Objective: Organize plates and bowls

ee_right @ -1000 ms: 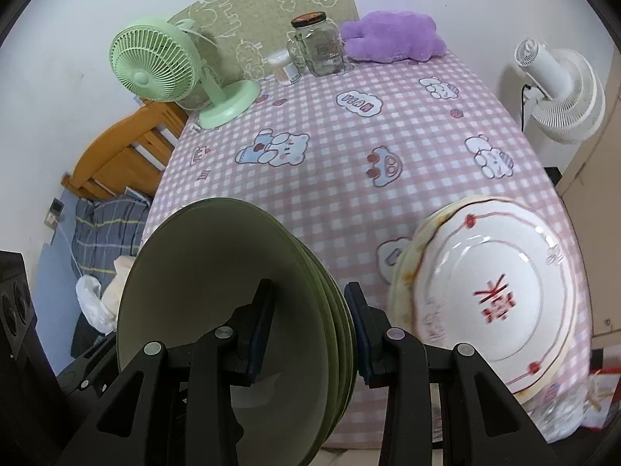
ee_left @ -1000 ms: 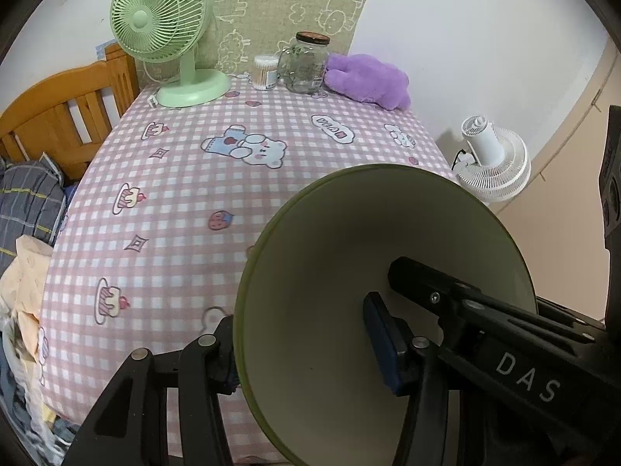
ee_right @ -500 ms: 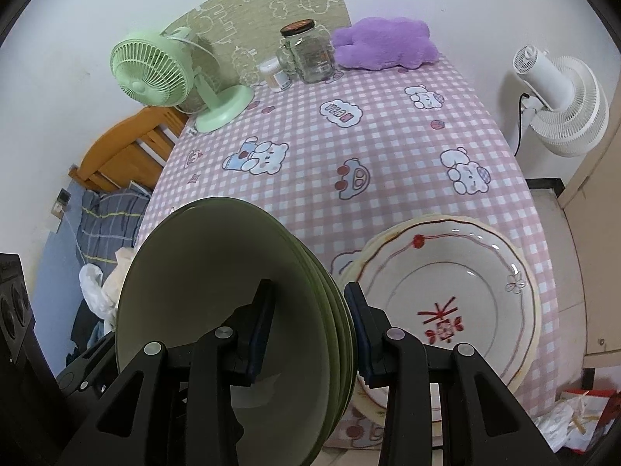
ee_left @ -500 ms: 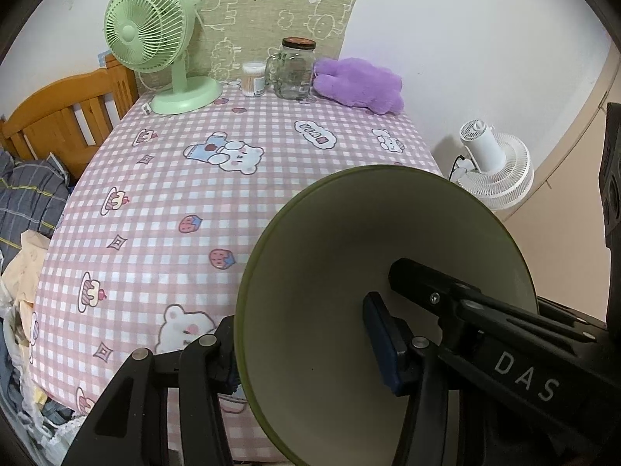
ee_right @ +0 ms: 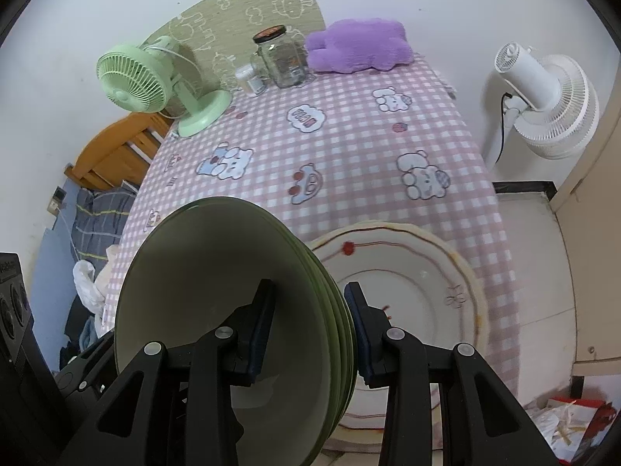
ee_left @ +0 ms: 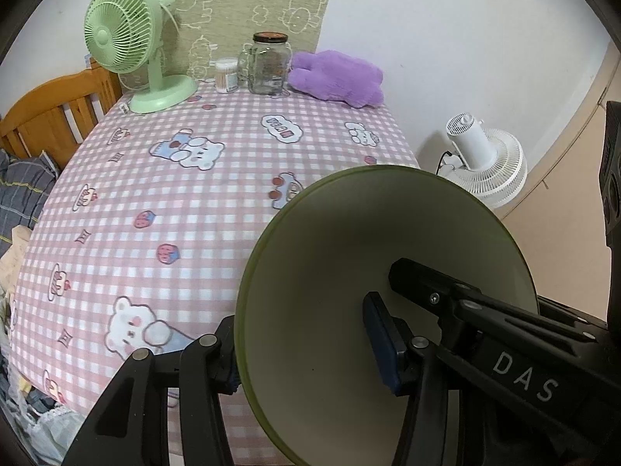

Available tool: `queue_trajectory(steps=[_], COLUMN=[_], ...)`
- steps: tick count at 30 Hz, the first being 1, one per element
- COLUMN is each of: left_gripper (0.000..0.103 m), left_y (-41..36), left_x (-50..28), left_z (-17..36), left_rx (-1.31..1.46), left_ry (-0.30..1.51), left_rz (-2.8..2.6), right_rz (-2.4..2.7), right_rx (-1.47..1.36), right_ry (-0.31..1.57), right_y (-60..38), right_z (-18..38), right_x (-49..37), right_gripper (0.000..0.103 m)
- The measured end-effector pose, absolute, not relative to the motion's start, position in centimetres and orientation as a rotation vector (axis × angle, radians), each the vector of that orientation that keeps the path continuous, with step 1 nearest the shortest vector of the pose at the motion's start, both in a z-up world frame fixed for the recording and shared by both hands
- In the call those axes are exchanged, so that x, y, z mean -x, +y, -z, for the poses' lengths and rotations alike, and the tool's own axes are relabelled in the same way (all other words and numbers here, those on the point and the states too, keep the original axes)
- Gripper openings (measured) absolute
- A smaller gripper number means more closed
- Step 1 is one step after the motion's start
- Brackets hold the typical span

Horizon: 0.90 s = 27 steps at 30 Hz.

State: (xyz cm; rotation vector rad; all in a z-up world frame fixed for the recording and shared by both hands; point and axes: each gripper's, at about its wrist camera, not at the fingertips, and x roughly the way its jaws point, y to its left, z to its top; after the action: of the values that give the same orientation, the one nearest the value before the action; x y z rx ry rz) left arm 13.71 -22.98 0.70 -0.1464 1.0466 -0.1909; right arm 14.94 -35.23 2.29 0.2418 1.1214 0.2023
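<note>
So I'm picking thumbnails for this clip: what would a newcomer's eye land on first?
The stack of green bowls fills the foreground, tilted on edge and clamped at opposite sides by the left gripper and right gripper. Just right of it, at the table's near edge, lies a white plate with red trim. Behind, the pink checked tablecloth carries a mint-green fan at its far left corner.
</note>
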Motion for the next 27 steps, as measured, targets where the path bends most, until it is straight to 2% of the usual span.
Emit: queue_trajectory(steps=[15,27], left_gripper=[0.053,0.052], left_y=[-28.1,-28.3], left_x=[-13.6,-13.8], left_z=[1.2,3.2], left_rx=[0.189,0.202], left_ry=[1.084,1.153], left_rz=[0.182,0.168], right_rz=[-0.194,-0.191], right_rx=[-0.205,-0.195], right_ry=[1.162,1.231], right_y=[-40.3,-40.6], right_z=[-0.6,1.5], right_x=[-15.3,-15.5], right_gripper=[0.040,0.040])
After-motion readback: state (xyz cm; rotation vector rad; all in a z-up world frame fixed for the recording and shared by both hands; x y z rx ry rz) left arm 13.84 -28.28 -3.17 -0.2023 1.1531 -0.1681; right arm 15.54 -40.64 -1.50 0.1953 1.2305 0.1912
